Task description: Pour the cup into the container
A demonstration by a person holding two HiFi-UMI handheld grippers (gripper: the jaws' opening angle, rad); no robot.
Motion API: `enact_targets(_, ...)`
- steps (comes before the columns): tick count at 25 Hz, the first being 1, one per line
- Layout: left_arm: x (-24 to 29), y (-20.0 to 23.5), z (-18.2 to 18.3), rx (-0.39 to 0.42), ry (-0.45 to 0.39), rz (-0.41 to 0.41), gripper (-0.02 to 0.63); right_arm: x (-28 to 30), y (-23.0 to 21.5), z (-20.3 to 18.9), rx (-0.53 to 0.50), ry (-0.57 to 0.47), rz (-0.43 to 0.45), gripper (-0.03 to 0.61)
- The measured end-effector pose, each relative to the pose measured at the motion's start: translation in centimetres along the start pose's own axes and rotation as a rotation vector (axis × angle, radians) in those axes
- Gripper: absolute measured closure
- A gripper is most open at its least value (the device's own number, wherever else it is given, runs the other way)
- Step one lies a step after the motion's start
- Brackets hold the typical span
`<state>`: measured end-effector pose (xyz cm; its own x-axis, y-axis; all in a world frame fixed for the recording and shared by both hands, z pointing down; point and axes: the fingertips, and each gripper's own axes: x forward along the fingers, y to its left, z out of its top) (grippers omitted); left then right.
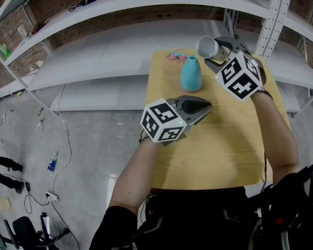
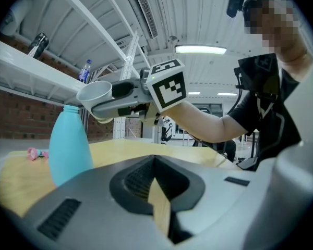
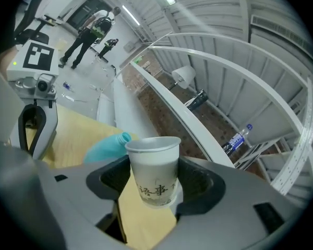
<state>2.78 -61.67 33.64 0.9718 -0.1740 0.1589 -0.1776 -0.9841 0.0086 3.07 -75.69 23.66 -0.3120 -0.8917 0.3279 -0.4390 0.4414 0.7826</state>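
Note:
A teal narrow-necked container (image 1: 191, 74) (image 2: 68, 145) (image 3: 107, 146) stands upright near the far edge of the wooden table (image 1: 224, 150). My right gripper (image 1: 219, 50) (image 3: 154, 191) is shut on a white paper cup (image 1: 207, 47) (image 2: 95, 94) (image 3: 154, 168) with dark printed characters. The cup is tipped on its side, its mouth turned left, up beside and slightly above the container's neck. My left gripper (image 1: 206, 107) (image 2: 156, 176) hovers shut over the table just in front of the container, holding nothing. What is inside the cup is hidden.
A small pink object (image 1: 176, 55) (image 2: 35, 153) lies on the table behind the container. White metal shelving (image 1: 120, 46) runs behind and over the table, with a water bottle (image 2: 84, 71) (image 3: 237, 138) on a shelf. The table's left edge drops to the floor (image 1: 94, 139).

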Motion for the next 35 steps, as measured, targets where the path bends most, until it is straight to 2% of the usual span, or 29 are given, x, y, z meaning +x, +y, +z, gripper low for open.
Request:
enact_targets(11,-0.1,-0.1,0.1,0.004,-0.005,-0.009,0.621,0.5,0.3,0.8,-0.173,0.046,-0.019,0.288)
enact_targets(23,0.0,-0.4,0.1,0.006,-0.007,-0.019,0.621,0.8,0.4,1.2,-0.286,0.075,-0.043,0.288)
enact_targets(35,-0.1,-0.4,0.2,0.008,-0.011,-0.022,0.621,1.2,0.5,1.6,-0.347,0.092,-0.047,0.288)
